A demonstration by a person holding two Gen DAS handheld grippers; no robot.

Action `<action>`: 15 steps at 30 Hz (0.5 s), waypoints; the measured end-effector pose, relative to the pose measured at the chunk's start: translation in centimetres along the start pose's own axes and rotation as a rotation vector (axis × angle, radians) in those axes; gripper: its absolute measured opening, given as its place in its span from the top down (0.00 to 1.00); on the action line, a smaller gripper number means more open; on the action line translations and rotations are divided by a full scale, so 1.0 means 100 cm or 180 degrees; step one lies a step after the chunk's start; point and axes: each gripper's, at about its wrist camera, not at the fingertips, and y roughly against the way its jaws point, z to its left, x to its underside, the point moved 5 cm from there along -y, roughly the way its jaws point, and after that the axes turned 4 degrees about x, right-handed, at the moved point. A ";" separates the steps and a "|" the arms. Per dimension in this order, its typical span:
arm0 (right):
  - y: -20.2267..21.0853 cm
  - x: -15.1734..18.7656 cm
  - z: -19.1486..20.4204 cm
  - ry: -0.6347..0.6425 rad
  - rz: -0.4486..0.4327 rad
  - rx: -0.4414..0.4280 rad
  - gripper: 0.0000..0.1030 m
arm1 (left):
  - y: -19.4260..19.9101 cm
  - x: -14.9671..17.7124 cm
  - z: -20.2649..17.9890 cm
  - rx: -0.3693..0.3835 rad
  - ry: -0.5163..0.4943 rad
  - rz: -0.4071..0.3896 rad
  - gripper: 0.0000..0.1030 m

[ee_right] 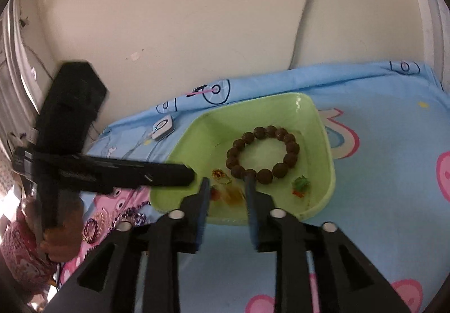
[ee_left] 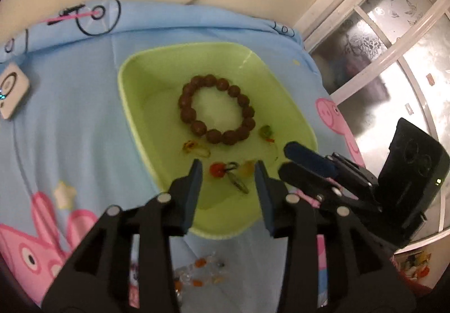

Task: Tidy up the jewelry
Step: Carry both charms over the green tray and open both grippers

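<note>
Both tools, left point(ee_left: 228, 172) and right point(ee_right: 227, 186), hang spread and empty over the tray point(ee_left: 135, 93); bracelet point(ee_left: 216, 113) at 12 o'clock.

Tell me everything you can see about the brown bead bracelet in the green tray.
The brown bead bracelet is a closed ring of large, round, dark brown beads that look like wood, matte and slightly textured. It lies flat on the floor of the green tray, near the middle, as a nearly round loop. Nothing grips it. Small colourful charms lie in the tray close to it; whether any touches it is unclear. In the right wrist view it sits at.
</note>
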 end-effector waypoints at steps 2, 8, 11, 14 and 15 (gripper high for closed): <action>0.010 -0.001 0.003 -0.0048 -0.0124 -0.0062 0.83 | 0.022 -0.002 -0.003 -0.0036 -0.0032 -0.0146 0.64; 0.054 -0.002 0.022 -0.0121 -0.0514 -0.0476 0.83 | 0.142 0.027 -0.002 0.0059 -0.0185 -0.0988 0.61; 0.054 0.011 0.045 -0.0004 -0.0383 -0.0676 0.83 | 0.178 0.075 0.021 -0.0179 -0.0078 -0.1188 0.60; 0.027 0.038 0.075 0.0251 0.0039 -0.0673 0.83 | 0.176 0.117 0.042 -0.0330 0.0072 -0.1105 0.60; 0.015 0.047 0.086 0.0358 0.0182 -0.0607 0.84 | 0.172 0.133 0.050 -0.0394 0.0132 -0.1048 0.60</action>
